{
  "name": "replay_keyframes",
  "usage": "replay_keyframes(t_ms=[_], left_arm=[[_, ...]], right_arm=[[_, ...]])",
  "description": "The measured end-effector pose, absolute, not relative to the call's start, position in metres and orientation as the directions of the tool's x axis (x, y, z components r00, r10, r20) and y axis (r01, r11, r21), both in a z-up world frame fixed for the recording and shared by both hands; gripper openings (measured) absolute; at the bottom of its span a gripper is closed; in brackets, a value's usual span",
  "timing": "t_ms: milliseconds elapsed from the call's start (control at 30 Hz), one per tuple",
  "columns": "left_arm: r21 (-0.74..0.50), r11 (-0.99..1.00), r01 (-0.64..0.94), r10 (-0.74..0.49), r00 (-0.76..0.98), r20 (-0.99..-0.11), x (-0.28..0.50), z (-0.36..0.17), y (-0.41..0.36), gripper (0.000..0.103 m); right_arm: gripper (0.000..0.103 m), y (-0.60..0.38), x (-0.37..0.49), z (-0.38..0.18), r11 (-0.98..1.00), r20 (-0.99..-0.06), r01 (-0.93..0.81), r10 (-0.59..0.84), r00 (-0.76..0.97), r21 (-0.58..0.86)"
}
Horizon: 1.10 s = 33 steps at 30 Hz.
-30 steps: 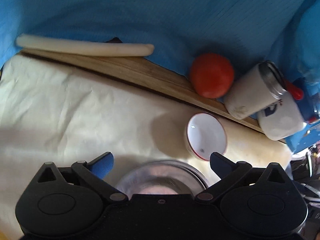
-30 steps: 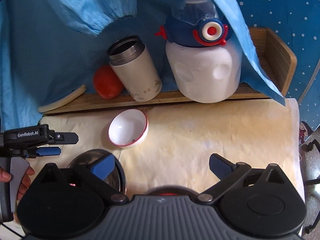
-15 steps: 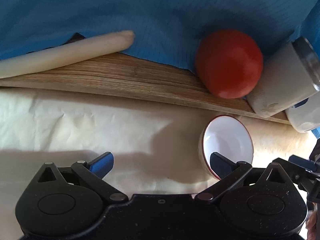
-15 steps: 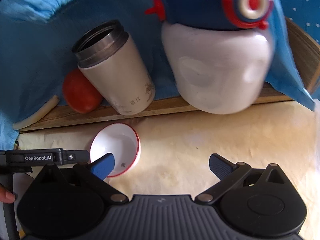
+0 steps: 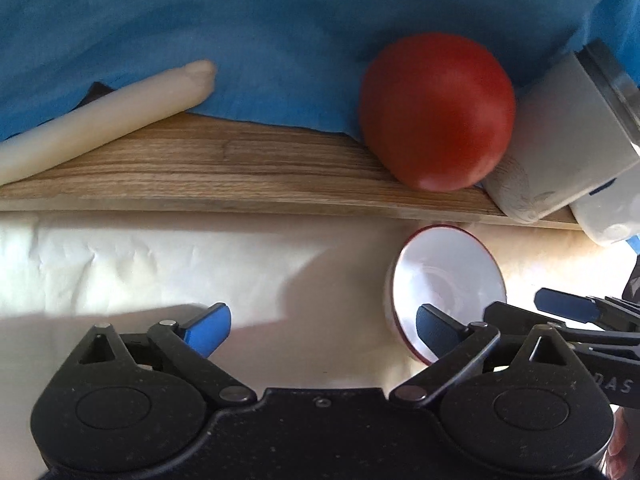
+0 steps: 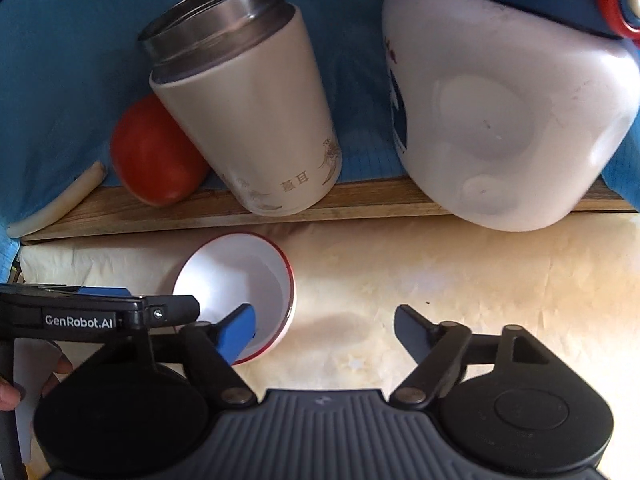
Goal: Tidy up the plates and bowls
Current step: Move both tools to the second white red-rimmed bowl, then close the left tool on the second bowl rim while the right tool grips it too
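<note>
Tongs Spread at a Red-Rimmed Bowl

Bowl [image 6: 240, 280], small and white with a red rim, sat upright on the cream cloth [image 6: 460, 280] that covered the desk, just in front of a low wooden board [image 6: 360, 200]. Both pairs of tongs crowded around it. The right tongs [image 6: 324, 328] had just been closing somewhat, yet their jaws stood well apart: the blue left pad hung over the bowl's near rim, the dark right finger stood beside the bowl over bare cloth, and nothing was pinched between them. Whether the blue pad touched the inner wall could not be told. The left tongs [image 5: 320, 328] were likewise released, gaping wide, with empty cloth between the jaws and the bowl lying off at the right finger, partly hidden by it. In the right wrist view the left tongs reached in from the left edge, level with the bowl, and fingers of the person's hand [image 6: 12, 392] showed at that edge.

On the board behind stood a red tomato [image 5: 436, 112], touching a white steel-lined cup [image 6: 248, 108] with an open top. A white jug [image 6: 500, 120] with a blue and red lid stood to the right of the cup. A pale stick [image 5: 100, 120] lay at the board's left end, against blue fabric [image 5: 280, 20] that draped the background
</note>
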<state>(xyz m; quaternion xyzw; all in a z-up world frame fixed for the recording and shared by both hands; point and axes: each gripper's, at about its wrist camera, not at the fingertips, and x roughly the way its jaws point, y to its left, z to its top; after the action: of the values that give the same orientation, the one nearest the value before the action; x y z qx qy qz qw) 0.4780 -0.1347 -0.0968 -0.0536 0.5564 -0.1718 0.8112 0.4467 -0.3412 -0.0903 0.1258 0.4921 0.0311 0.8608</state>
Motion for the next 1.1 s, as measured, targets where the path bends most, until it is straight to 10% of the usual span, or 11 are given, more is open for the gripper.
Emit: replay_keyframes(t_ms=[733, 1100], left_arm=[[-0.336, 0.907, 0.253, -0.404, 0.301, -0.864, 0.479, -0.085, -0.151, 0.035], [-0.385, 0.888, 0.253, -0.447, 0.275, -0.851, 0.482, -0.091, -0.165, 0.013]], right_arm=[[0.022, -0.336, 0.454, -0.093, 0.943, -0.826, 0.021, 0.279, 0.489, 0.331], [0.015, -0.337, 0.456, -0.094, 0.929, -0.818, 0.031, 0.308, 0.486, 0.368]])
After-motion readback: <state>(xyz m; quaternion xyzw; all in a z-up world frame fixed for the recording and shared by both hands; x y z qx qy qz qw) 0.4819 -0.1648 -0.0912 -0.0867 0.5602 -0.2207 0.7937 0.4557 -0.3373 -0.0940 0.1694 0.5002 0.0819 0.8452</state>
